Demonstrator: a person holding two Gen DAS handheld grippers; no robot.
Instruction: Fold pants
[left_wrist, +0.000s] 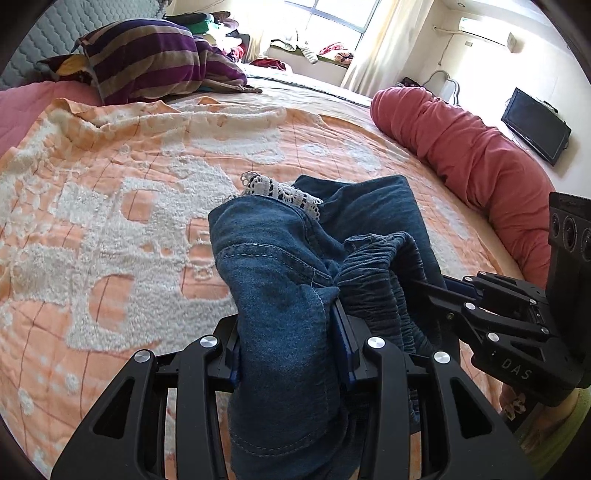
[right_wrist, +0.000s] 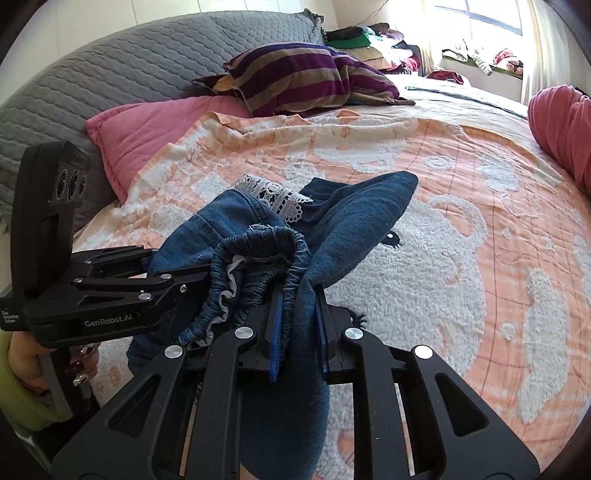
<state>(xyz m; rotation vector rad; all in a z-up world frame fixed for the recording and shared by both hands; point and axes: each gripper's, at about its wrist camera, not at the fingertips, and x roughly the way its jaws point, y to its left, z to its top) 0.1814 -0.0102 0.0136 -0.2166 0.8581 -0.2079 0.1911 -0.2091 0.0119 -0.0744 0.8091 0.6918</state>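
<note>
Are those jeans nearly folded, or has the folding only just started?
Only started, I'd say. Done: both grippers have hold of the dark blue denim pants with white lace trim. In hand: the left gripper and right gripper are each clamped on bunched cloth above the orange-and-white bedspread. Left: spreading them flat and making every fold.

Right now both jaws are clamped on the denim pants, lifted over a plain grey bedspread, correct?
Not quite. The bedspread under the denim pants is orange with a white textured pattern, not plain grey; the grey quilted piece is the headboard behind. The right wrist view shows it. The left gripper and right gripper do clamp the denim.
</note>
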